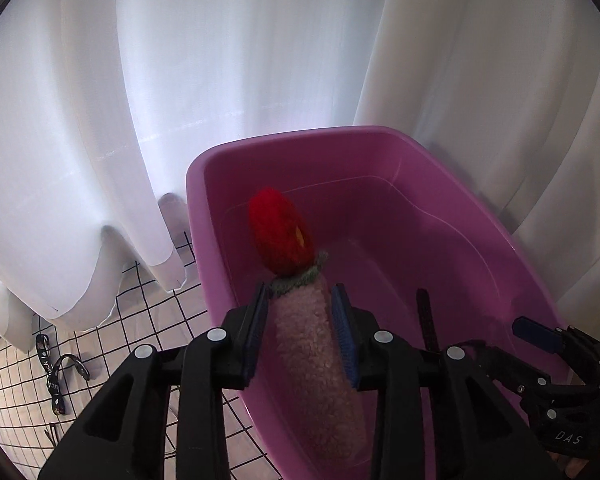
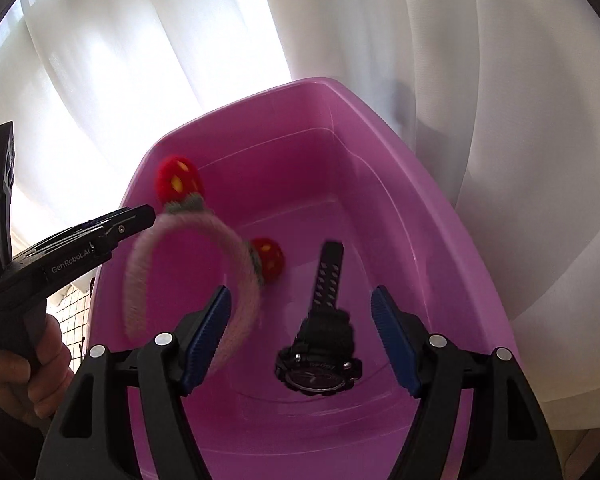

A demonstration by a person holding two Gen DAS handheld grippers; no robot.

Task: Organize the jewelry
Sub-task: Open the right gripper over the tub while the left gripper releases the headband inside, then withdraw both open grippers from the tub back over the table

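My left gripper (image 1: 300,300) is shut on a fluffy pink headband (image 1: 316,360) with red strawberry pompoms (image 1: 280,236) and holds it over the purple plastic tub (image 1: 480,208). In the right wrist view the headband (image 2: 140,280) hangs blurred inside the tub (image 2: 420,184), with the left gripper (image 2: 140,216) at its upper left. My right gripper (image 2: 300,320) is open and empty above a black wristwatch (image 2: 320,356) that lies on the tub floor. The watch strap (image 1: 426,320) also shows in the left wrist view.
White curtains (image 1: 180,100) hang close behind and around the tub. A grid-patterned cloth (image 1: 148,320) covers the surface at the left, with a black lanyard (image 1: 52,376) on it. The right gripper (image 1: 556,360) shows at the tub's right rim.
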